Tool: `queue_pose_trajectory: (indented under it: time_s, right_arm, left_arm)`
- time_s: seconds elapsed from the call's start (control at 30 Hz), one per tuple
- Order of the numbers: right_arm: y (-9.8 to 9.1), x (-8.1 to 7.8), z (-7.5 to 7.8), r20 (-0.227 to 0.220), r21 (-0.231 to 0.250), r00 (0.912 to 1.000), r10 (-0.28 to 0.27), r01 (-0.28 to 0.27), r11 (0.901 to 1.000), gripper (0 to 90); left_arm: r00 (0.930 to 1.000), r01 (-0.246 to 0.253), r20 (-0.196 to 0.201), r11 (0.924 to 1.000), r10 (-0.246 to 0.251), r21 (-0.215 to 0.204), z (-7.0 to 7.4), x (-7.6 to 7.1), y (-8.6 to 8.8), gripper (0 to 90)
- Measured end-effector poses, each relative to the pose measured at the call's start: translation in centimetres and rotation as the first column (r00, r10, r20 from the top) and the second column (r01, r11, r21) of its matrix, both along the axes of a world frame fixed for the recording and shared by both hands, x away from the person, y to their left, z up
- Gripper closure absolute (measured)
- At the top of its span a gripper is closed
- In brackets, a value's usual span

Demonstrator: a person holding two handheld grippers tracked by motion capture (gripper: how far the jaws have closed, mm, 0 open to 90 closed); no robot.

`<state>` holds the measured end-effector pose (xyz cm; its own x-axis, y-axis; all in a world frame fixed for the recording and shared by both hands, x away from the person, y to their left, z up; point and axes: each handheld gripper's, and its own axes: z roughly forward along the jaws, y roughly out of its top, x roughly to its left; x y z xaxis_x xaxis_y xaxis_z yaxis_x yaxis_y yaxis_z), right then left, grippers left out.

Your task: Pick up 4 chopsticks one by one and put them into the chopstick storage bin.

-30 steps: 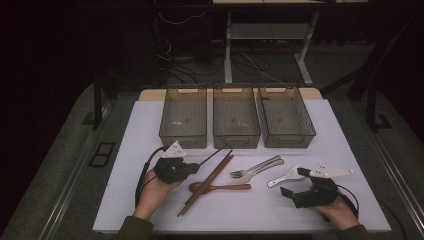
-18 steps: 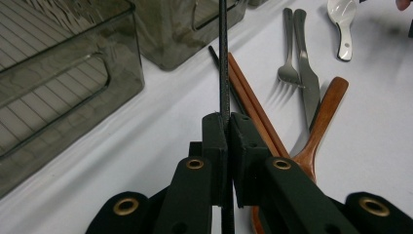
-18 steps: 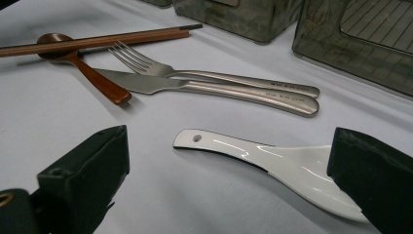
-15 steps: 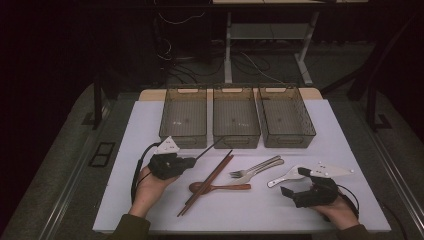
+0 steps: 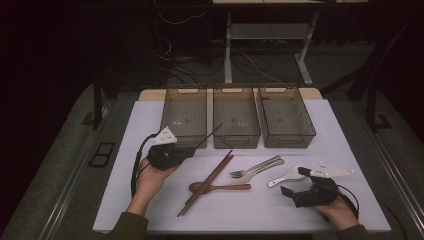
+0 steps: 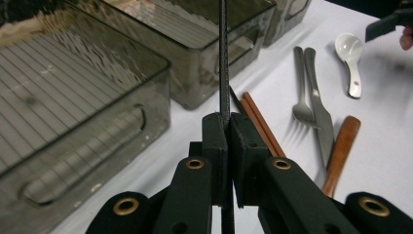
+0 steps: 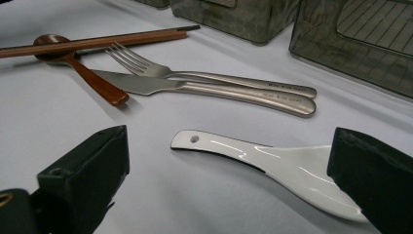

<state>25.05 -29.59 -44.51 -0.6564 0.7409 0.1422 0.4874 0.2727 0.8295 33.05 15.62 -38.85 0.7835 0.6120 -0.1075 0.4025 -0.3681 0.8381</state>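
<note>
High view: your left gripper [image 5: 192, 148] pinches a black chopstick [image 5: 212, 134], its tip angled up toward the left bin [image 5: 184, 116], likely for dropping in. Your right gripper [image 5: 295, 181] rests on the worktop [image 5: 350, 150], right of the fork [image 5: 255, 166].

Left gripper view: fingers [image 6: 214, 141] pressed on the chopstick, which runs between them; the bin lies left, brown chopsticks [image 6: 260, 124] beyond.

Right gripper view: fingers [image 7: 92, 165] spread, straddling the white spoon [image 7: 272, 163], probably ready to take it.
</note>
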Motion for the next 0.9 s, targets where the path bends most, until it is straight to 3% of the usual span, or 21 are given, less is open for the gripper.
queue_pose_trajectory:
  time_s: [0.4, 0.9]
  right_arm:
    - [-0.1, 0.0, 0.0, 0.001, -0.001, 1.0, -0.005, 0.005, 1.0, 1.4]
    - [0.1, -0.1, 0.0, 0.002, -0.003, 1.0, 0.0, 0.0, 1.0, 1.4]
  left_arm:
    - [0.9988, -0.048, 0.011, 0.9984, 0.048, -0.031, 0.7, 1.9, 0.5, 84.7]
    - [0.9982, -0.051, 0.03, 0.9984, 0.051, -0.025, 1.8, 4.7, -0.2, 84.6]
